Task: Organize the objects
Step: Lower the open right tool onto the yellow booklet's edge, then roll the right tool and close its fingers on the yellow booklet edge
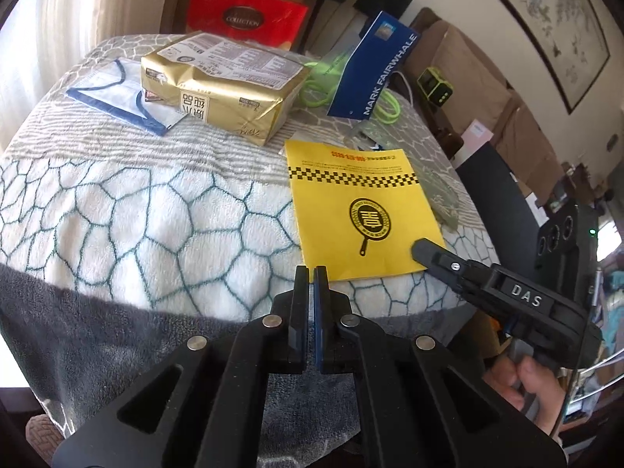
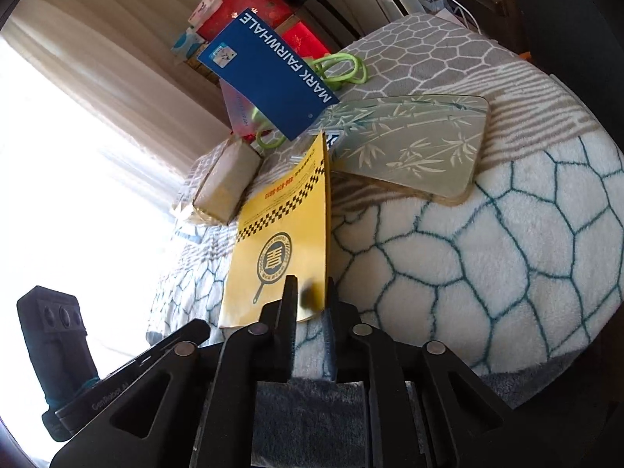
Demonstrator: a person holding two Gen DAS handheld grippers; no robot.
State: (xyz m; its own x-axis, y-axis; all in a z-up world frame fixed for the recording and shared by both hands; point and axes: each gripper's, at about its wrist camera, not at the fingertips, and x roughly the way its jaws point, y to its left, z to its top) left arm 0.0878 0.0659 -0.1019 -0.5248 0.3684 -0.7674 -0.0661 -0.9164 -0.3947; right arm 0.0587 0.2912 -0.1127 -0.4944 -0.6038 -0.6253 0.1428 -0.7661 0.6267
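Observation:
A yellow booklet (image 1: 362,202) with a frying-pan emblem lies flat on the fleece-covered table (image 1: 156,210). My right gripper (image 2: 311,292) is at its near corner; the jaws stand slightly apart with the booklet (image 2: 280,241) corner between them, and the pads do not press on it. In the left wrist view the right gripper (image 1: 421,251) rests over that same corner, with a hand on its grip. My left gripper (image 1: 311,273) is shut and empty, just off the booklet's near left corner.
A gold foil package (image 1: 218,82) lies at the back, a blue-trimmed white cloth (image 1: 117,89) to its left. A blue MARK FAIRWHALE box (image 1: 374,66) leans over a green cord (image 1: 323,85). A bamboo-patterned glass plate (image 2: 409,144) lies right of the booklet. Red boxes (image 1: 245,15) stand behind.

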